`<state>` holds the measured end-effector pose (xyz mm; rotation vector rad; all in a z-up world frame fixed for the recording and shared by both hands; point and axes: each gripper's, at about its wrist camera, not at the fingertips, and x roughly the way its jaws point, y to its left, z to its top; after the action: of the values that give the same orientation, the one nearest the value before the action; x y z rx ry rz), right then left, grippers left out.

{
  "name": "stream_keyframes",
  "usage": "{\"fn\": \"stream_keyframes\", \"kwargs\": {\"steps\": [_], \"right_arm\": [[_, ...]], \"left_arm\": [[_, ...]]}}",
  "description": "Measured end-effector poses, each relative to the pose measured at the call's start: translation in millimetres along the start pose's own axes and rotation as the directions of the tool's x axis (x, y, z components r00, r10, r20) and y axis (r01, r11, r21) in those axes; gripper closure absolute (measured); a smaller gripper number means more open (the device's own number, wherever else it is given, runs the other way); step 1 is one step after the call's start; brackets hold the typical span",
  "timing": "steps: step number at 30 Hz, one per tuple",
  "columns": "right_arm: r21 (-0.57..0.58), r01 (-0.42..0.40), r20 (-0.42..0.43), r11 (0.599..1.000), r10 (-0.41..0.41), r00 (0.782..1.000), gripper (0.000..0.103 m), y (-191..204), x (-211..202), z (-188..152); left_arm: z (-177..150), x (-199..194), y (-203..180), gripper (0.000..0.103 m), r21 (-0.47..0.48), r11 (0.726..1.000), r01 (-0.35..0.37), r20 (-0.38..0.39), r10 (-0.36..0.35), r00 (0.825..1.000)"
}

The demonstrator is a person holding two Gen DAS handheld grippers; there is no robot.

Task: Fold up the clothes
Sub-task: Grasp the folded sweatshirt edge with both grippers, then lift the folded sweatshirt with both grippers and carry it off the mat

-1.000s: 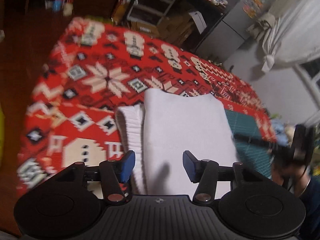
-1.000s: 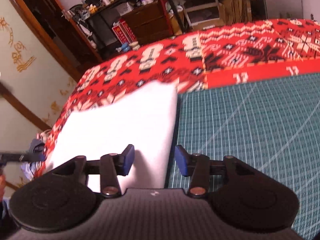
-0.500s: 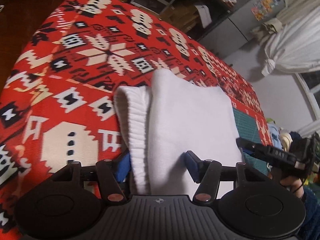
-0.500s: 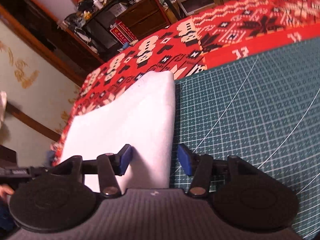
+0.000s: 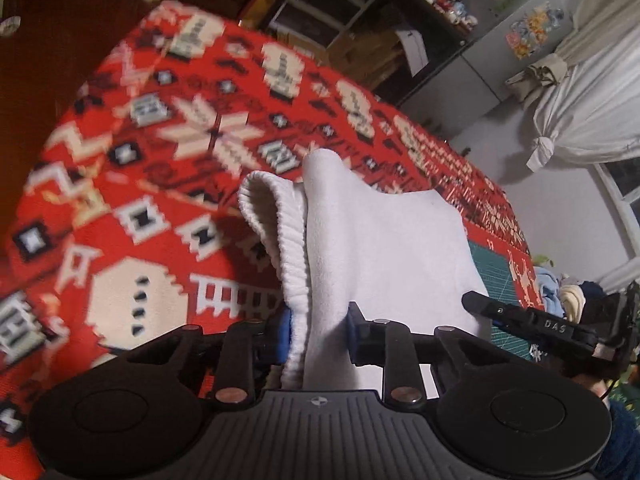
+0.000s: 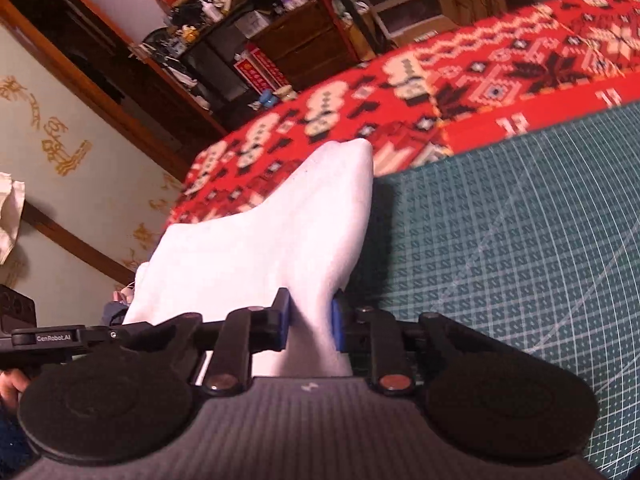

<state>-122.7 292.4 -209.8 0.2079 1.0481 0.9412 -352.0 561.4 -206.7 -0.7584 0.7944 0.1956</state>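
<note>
Two grippers we hold, left gripper pinching the white garment at its ribbed hem over the red blanket, right gripper clamped on its other edge beside the green mat.

The right gripper is clamped on the near edge of a white garment, its blue pads pressed into the fabric from both sides. The garment rises from the pinch to a peak at its far corner, partly over a green cutting mat on the right and a red patterned cloth beyond. At the near left edge sits the left gripper, and cluttered shelves stand far behind.
</note>
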Motion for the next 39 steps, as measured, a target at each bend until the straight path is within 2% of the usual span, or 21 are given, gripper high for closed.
{"fn": "stream_keyframes", "kwargs": {"steps": [6, 11, 17, 24, 27, 30, 33, 34, 35, 37, 38, 39], "right_arm": [[-0.007, -0.047, 0.021, 0.999, 0.047, 0.999, 0.081, 34, 7, 34], [-0.064, -0.055, 0.038, 0.996, 0.057, 0.998, 0.081, 71, 45, 83], [-0.024, -0.058, 0.047, 0.998, 0.059, 0.997, 0.081, 89, 117, 143], [0.005, -0.039, 0.066, 0.999, 0.038, 0.997, 0.081, 88, 201, 184], [0.004, 0.003, 0.056, 1.000, -0.003, 0.998, 0.081, 83, 230, 188], [0.009, 0.047, 0.044, 0.999, -0.048, 0.998, 0.076, 70, 249, 173], [-0.002, 0.043, 0.062, 0.999, -0.042, 0.997, 0.071, 60, 256, 165], [-0.014, 0.042, 0.068, 0.999, -0.041, 0.997, 0.069, 59, 254, 164], [-0.023, 0.044, 0.073, 0.999, -0.042, 0.996, 0.064, 57, 251, 164], [-0.003, 0.044, 0.104, 0.999, -0.043, 0.994, 0.063, 49, 239, 166], [0.021, 0.044, 0.125, 0.999, -0.046, 0.991, 0.073, 45, 231, 168], [0.038, 0.041, 0.145, 0.998, -0.046, 0.988, 0.098, 43, 224, 170]], "left_arm": [[29, -34, 6, 0.077, 0.001, 1.000, -0.002, 0.081, 0.002, 0.997], [80, -36, 23, 0.077, -0.003, 0.999, -0.042, 0.142, 0.042, 0.989], [155, -10, 62, 0.077, -0.068, 0.995, -0.076, 0.169, 0.087, 0.982], [220, 30, 84, 0.078, -0.053, 0.982, -0.181, 0.175, 0.187, 0.967], [234, 51, 95, 0.078, -0.056, 0.975, -0.214, 0.149, 0.220, 0.964], [230, 60, 103, 0.076, -0.063, 0.969, -0.240, 0.150, 0.247, 0.957], [227, 69, 111, 0.060, -0.071, 0.962, -0.265, 0.153, 0.273, 0.950], [226, 71, 114, 0.051, -0.073, 0.959, -0.273, 0.153, 0.281, 0.947], [222, 66, 116, 0.051, -0.071, 0.961, -0.269, 0.170, 0.277, 0.946], [215, 53, 120, 0.051, -0.068, 0.963, -0.261, 0.213, 0.270, 0.939], [213, 45, 121, 0.051, -0.069, 0.963, -0.260, 0.239, 0.269, 0.933], [210, 37, 123, 0.052, -0.070, 0.963, -0.259, 0.265, 0.268, 0.926]]}}
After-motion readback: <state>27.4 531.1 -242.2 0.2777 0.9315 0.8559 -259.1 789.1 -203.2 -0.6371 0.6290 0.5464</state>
